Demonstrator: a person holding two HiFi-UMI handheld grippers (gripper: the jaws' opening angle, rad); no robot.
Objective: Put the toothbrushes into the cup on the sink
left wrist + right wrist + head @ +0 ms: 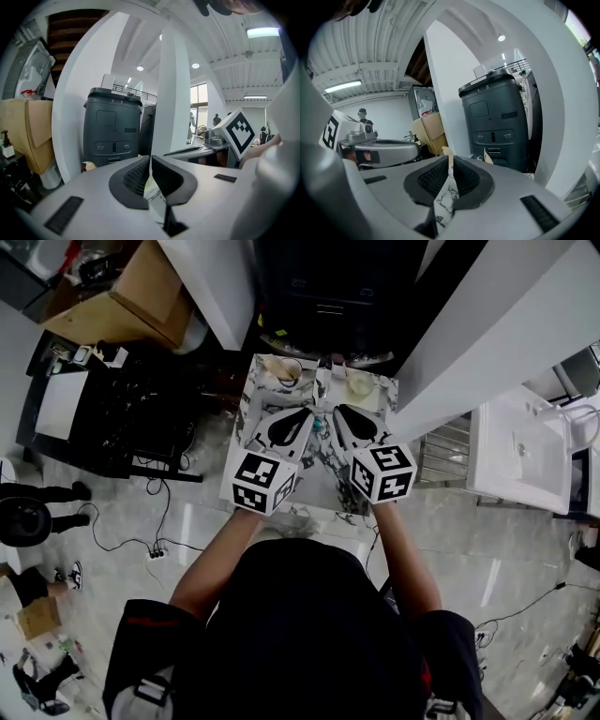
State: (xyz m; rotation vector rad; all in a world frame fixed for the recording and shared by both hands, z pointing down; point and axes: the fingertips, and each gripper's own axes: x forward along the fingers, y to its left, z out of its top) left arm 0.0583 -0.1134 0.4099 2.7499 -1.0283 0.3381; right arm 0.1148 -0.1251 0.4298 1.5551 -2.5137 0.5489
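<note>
The marble-veined worktop (323,488) carries a round beige cup (286,371) at its far left corner and a paler round vessel (359,382) at its far right. Over its middle, the left tongs (298,420) and right tongs (347,416) are clenched on nothing, their ribbed black pads (136,176) meeting. Both point toward its far edge. No toothbrush can be made out.

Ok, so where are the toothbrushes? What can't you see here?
- Toothbrushes: none can be made out in any view. In the head view the left gripper and right gripper cover the middle of the marble top.
- Insides of the left cup and right cup: too small in the head view.
- Marble top in both gripper views: only a sliver shows between the shut jaws.
</note>
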